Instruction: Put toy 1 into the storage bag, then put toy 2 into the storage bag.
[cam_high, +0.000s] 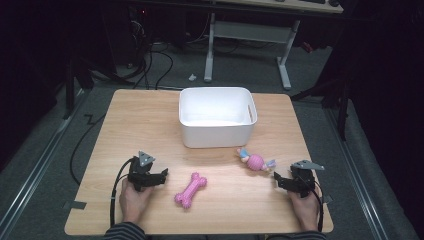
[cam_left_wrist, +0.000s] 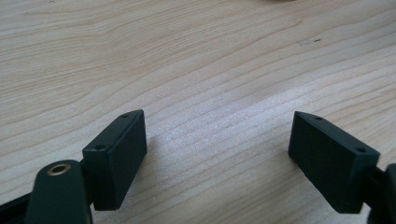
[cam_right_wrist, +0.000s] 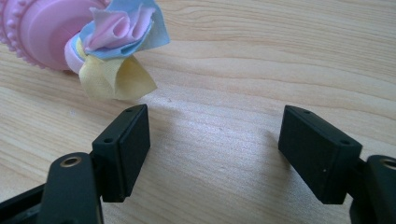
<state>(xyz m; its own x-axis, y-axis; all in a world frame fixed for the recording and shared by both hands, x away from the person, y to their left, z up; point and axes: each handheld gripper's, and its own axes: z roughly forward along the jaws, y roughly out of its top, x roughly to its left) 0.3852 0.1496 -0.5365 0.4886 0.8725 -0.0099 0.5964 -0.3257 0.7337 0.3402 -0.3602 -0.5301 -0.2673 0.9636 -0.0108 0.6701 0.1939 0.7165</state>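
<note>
Two toys near open grippers: pink bone (cam_high: 190, 190) by left gripper (cam_high: 161, 177), ball toy (cam_high: 255, 161) by right gripper (cam_high: 279, 180)

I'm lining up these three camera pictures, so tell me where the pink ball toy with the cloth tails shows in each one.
High view: the ball toy lies right of centre, in front of the white bin, just ahead of the right gripper.
Right gripper view: the toy is at top left, beyond the open jaws.
Left gripper view: not in it.
Shared landmark: the wooden table.
</note>
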